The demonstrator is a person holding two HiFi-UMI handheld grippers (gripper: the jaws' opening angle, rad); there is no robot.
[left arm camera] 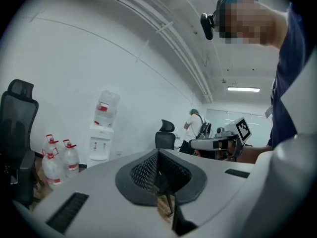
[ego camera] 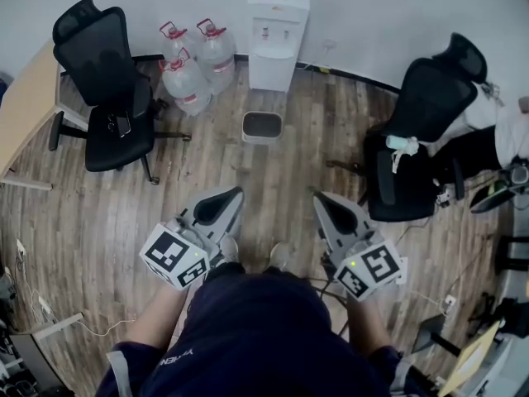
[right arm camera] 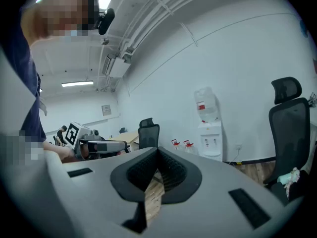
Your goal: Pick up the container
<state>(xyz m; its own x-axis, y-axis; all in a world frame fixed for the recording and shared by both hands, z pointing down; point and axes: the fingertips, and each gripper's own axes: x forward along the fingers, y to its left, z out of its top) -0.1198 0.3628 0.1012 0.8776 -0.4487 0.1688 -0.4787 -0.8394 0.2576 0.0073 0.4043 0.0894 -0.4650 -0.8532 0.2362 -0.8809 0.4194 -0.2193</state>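
Note:
A small white bin-like container point(ego camera: 262, 126) with a dark inside stands on the wooden floor in front of the water dispenser, seen only in the head view. My left gripper point(ego camera: 235, 193) is held at waist height, well short of the container, its jaws shut with nothing between them. Level with it on the other side is my right gripper point(ego camera: 319, 198), also shut and empty. In the left gripper view the left gripper point(left arm camera: 158, 155) points level across the room. The right gripper point(right arm camera: 157, 152) does the same in its own view.
A white water dispenser point(ego camera: 278, 35) stands at the wall, with three water bottles point(ego camera: 192, 64) to its left. Black office chairs stand at left point(ego camera: 109, 89) and right point(ego camera: 417, 139). A wooden desk point(ego camera: 25, 106) is at far left. Cables lie at the floor's edges.

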